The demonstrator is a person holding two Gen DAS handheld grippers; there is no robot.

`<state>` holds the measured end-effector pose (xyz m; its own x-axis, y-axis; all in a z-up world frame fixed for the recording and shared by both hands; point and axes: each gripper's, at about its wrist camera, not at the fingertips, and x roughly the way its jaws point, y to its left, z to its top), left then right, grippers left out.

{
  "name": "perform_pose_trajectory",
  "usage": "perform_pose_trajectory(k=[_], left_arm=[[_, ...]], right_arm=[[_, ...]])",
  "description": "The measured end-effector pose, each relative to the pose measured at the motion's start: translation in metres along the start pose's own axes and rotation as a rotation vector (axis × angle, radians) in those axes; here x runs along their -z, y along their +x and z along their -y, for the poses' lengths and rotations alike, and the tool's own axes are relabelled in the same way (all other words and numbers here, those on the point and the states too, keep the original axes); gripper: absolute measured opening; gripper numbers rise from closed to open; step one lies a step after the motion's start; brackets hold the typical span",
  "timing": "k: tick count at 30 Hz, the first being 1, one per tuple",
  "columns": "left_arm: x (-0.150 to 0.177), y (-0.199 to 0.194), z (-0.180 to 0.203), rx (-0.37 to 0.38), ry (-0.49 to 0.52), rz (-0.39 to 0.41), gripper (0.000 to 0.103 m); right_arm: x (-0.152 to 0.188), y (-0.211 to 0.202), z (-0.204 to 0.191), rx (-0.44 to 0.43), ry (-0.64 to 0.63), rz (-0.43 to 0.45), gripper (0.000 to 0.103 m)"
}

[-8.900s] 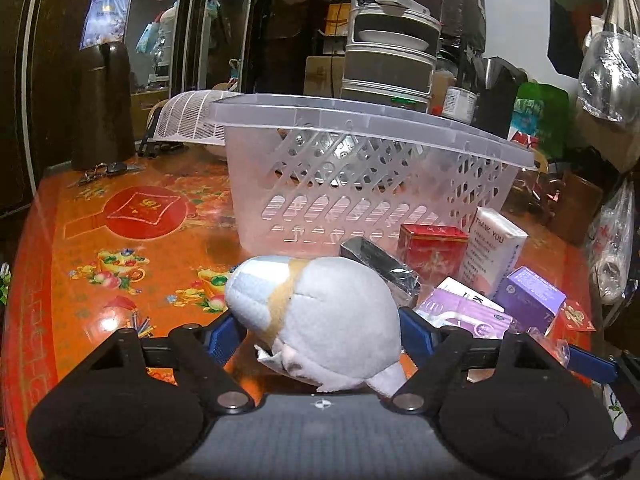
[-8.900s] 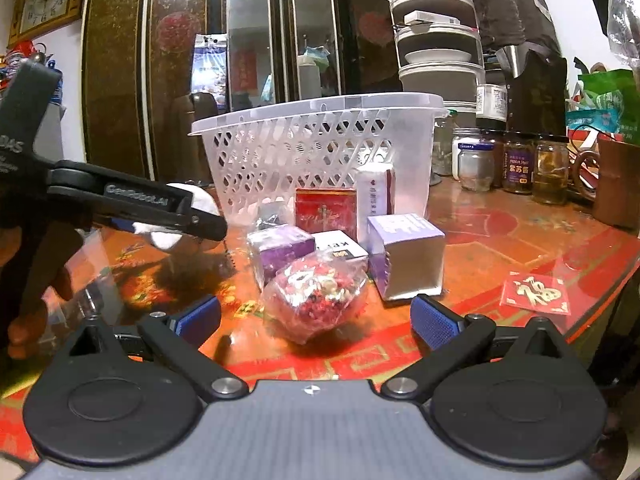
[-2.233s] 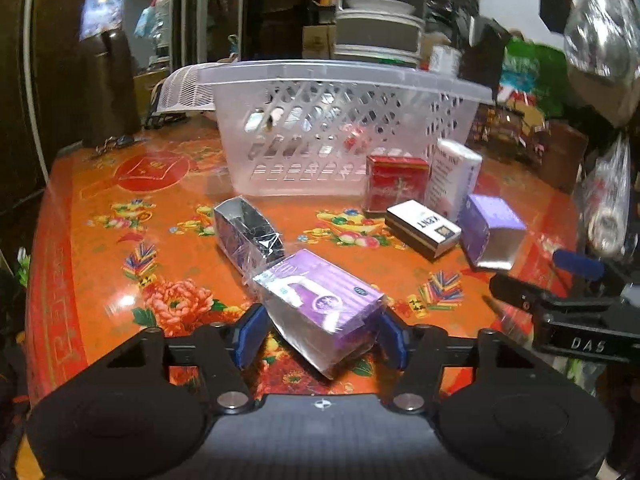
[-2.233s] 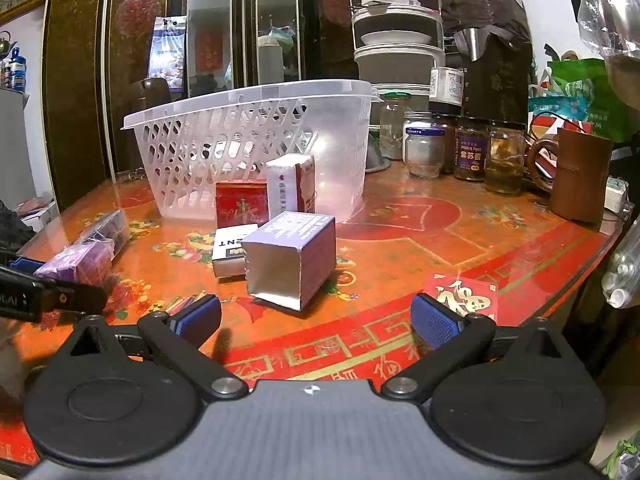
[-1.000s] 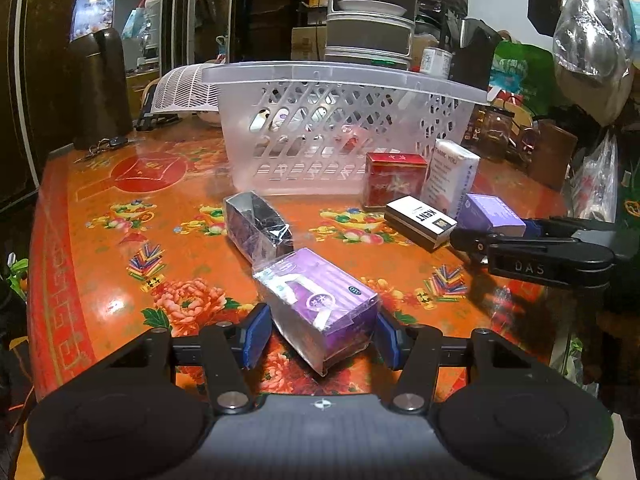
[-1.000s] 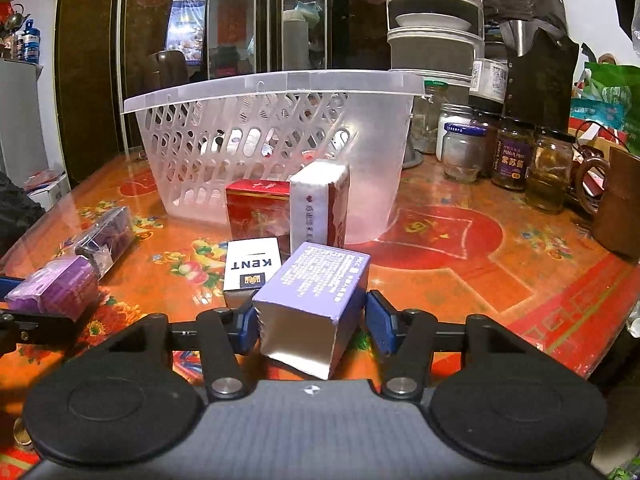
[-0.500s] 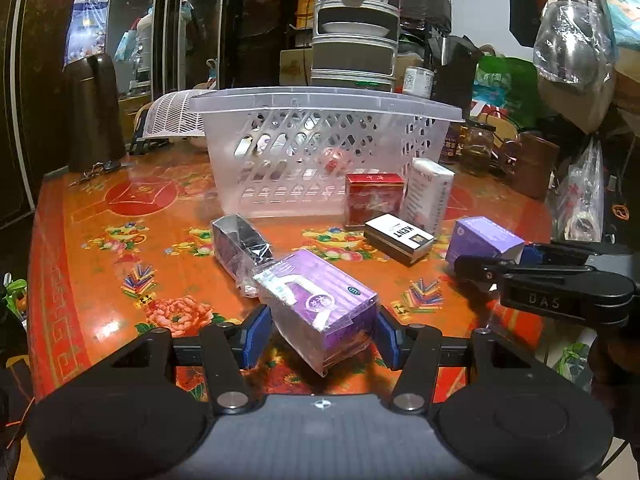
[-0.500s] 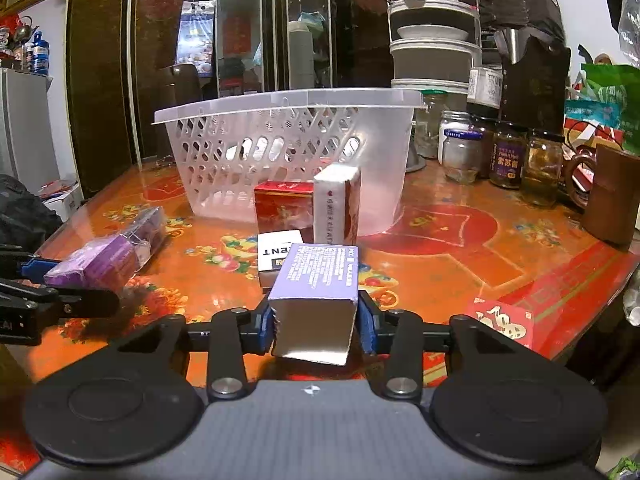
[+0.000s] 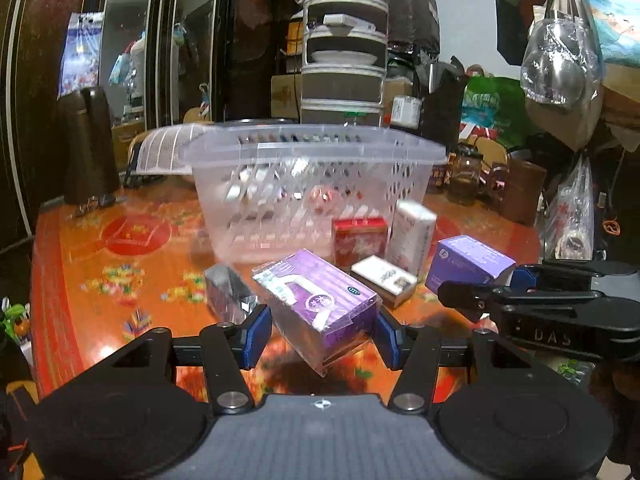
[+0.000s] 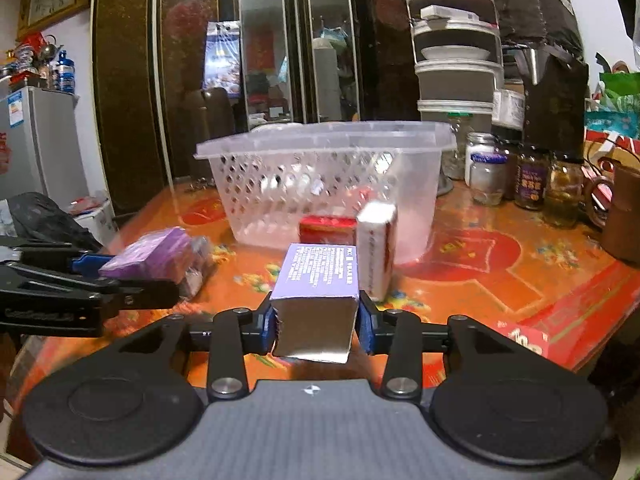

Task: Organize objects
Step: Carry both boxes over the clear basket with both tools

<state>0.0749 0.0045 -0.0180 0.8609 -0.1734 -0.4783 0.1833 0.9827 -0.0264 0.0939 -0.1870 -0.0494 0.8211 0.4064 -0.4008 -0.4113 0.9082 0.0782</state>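
Note:
My left gripper [image 9: 319,334] is shut on a purple box in clear wrap [image 9: 316,302] and holds it above the table. My right gripper [image 10: 316,322] is shut on a lavender carton [image 10: 316,294], also lifted; the carton shows in the left wrist view [image 9: 468,262]. The clear plastic basket [image 9: 312,148] stands ahead on the table, with a plush toy and a small bag dimly seen inside. A red box [image 9: 360,238], a white box [image 9: 412,232], a KENT pack [image 9: 382,278] and a silver wrapped box [image 9: 228,294] lie before the basket.
The orange patterned table [image 10: 500,256] carries glass jars [image 10: 528,176] and a brown mug [image 10: 624,212] at the right. A stacked dish rack [image 9: 344,68] and dark cabinets stand behind. A red packet [image 10: 524,338] lies near the right table edge.
Both grippers have risen with their boxes and moved toward the basket. The right gripper closed on the lavender carton about a second ago.

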Motion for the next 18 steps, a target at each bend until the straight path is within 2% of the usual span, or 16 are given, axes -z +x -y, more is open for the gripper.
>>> perform_pose_trajectory(k=[8,14,18], left_arm=[[-0.046,0.0,-0.003,-0.009,0.017,0.053,0.058],[-0.089,0.006,-0.008,-0.001,0.021,0.084,0.058],[-0.119,0.015,-0.008,0.012,0.03,0.094,0.058]], right_arm=[[-0.036,-0.009,0.002,-0.013,-0.01,0.046,0.042],[-0.079,-0.011,0.009,0.013,-0.038,0.108,0.042],[-0.106,-0.003,0.015,0.014,-0.047,0.112,0.043]])
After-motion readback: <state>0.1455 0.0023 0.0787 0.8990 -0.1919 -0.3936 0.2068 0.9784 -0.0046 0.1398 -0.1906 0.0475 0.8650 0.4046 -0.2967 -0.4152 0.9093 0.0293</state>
